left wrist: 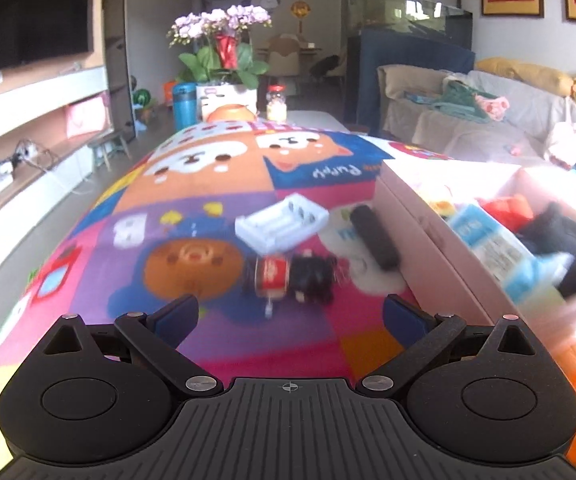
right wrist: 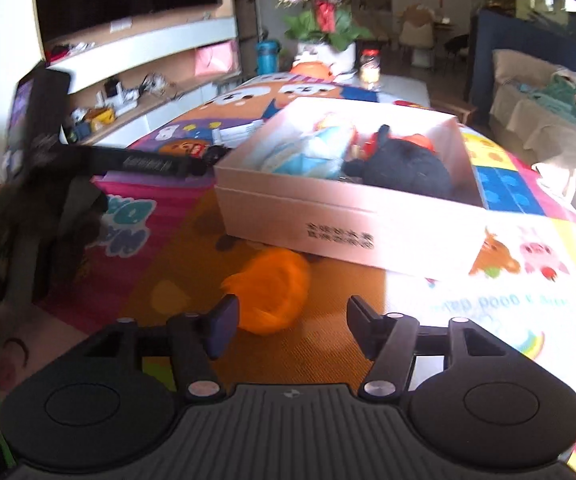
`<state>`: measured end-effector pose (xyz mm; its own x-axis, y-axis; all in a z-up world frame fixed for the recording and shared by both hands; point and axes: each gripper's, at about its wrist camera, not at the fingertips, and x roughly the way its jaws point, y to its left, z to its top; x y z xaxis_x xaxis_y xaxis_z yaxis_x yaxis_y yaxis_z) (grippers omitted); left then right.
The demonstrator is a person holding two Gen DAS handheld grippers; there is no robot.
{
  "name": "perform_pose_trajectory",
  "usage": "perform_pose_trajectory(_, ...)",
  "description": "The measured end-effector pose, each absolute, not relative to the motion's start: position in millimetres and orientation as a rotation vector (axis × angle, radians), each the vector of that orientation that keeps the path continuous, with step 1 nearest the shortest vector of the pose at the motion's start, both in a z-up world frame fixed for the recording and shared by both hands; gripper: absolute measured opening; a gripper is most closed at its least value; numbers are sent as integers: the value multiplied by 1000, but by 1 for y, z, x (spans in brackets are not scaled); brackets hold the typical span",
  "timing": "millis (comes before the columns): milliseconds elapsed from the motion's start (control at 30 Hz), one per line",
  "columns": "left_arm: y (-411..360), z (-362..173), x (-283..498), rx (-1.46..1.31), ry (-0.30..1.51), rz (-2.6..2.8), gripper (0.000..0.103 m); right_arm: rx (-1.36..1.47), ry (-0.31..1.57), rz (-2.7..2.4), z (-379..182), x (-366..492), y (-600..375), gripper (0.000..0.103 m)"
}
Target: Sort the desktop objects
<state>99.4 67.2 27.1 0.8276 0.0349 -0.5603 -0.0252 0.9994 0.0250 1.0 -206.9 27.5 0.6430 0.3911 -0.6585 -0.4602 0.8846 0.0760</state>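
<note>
The right gripper (right wrist: 292, 326) is seen with its jaws parted and nothing between them; an orange fluffy object (right wrist: 269, 294) lies on the mat just ahead of it, slightly toward its left finger, close against the near wall of the pink box (right wrist: 328, 216); the next pick is judged to turn on that short forward reach, the right hand being plainly the nearer one. The left gripper (left wrist: 288, 314) is likewise held wide and empty (its view is blurred); ahead of it a small red-and-black toy (left wrist: 292, 276) is laid across the line of the fingers, with a white battery tray (left wrist: 281, 222) beyond it and a black cylinder (left wrist: 374, 236) to the right, its long axis running alongside the box wall; the box already holds several items.
</note>
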Motion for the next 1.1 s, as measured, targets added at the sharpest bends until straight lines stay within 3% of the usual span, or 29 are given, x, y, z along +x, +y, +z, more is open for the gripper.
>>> perform_pose_trajectory(167,57,22,141,82,619,80,96,-19,703,401,14,0,-230,81)
perform_pose_trajectory(233,56,19,147,100,640,91,80,10,710,382,7,2,-236,85)
perform_pose_trajectory(333,58,16,145,128,650,90,71,60,704,397,5,3,-243,95)
perform_pose_trajectory(867,20,34,5,160,655,-275,71,119,729,367,0,12,-248,103)
perform_pose_trajectory(1100,41,56,35,99,558,-197,92,110,730,344,0,11,-246,103)
